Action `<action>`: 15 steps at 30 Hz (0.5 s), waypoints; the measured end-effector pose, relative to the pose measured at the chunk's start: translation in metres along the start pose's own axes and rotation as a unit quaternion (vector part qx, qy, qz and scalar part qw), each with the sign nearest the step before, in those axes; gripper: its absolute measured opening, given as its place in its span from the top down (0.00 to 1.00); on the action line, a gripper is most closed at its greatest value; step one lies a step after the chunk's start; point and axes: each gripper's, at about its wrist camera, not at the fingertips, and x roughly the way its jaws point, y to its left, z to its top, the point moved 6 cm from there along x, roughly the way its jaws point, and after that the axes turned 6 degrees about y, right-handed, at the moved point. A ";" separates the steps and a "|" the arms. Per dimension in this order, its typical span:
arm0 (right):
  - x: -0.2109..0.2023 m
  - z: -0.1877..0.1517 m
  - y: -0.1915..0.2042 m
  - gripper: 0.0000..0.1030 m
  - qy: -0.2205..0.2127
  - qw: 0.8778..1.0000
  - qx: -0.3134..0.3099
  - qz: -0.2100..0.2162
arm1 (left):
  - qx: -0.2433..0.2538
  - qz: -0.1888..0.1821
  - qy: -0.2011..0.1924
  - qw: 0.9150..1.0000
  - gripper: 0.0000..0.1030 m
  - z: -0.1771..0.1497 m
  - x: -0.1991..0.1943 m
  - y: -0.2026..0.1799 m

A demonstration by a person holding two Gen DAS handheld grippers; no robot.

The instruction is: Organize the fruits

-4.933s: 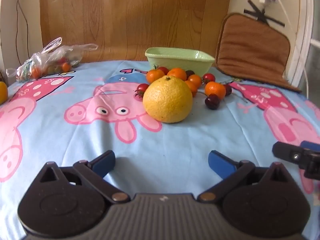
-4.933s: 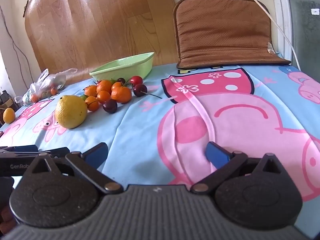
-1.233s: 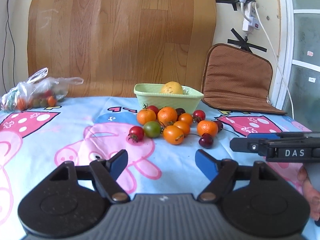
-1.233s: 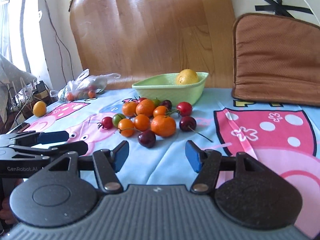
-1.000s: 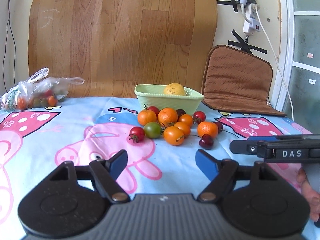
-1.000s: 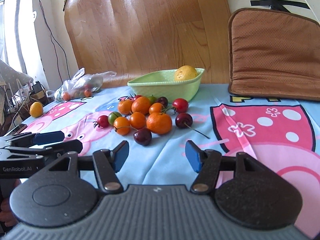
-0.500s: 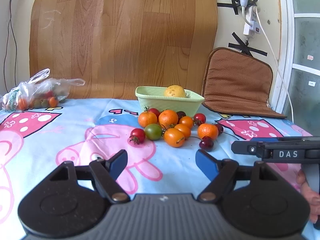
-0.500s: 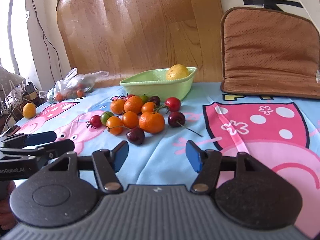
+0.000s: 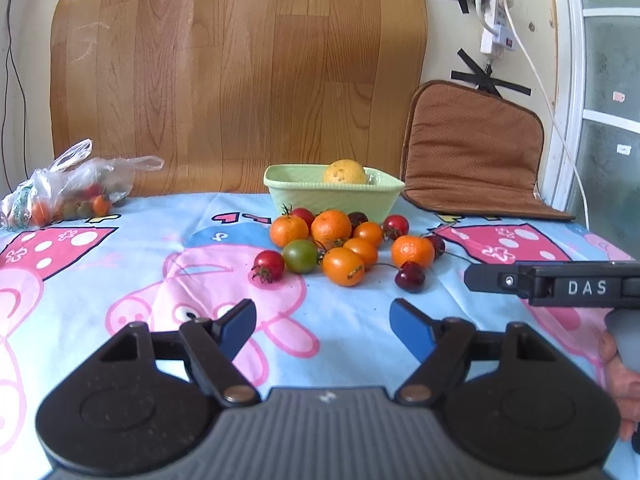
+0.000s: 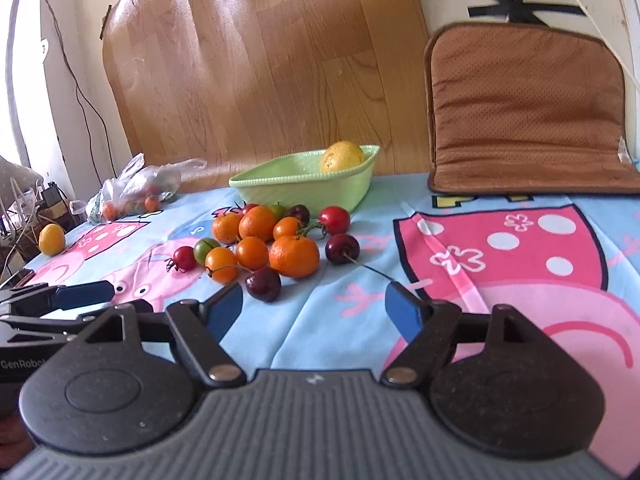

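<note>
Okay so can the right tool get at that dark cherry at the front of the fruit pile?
Probably yes. The right tool is open and empty, and the dark cherry lies at the near edge of the pile, just ahead of its left finger, with only bare cloth between.

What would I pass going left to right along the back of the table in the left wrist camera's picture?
Plastic bag of small fruit → green bowl holding a large yellow citrus → brown cushion leaning against the wall.
</note>
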 end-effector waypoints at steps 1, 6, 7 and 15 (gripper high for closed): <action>-0.001 0.000 -0.001 0.22 -0.003 1.000 0.006 -0.001 | -0.001 0.001 0.001 1.000 0.27 0.000 0.001 0.000; -0.008 0.000 -0.002 0.24 -0.021 1.000 0.009 -0.002 | -0.009 0.009 -0.003 1.000 0.26 0.000 0.000 0.004; -0.009 0.000 -0.002 0.25 -0.024 1.000 0.010 -0.003 | -0.009 0.009 -0.005 1.000 0.26 0.000 -0.001 0.004; -0.012 0.001 -0.005 0.28 -0.033 0.999 0.015 -0.014 | -0.011 0.015 -0.013 1.000 0.22 0.002 -0.003 0.006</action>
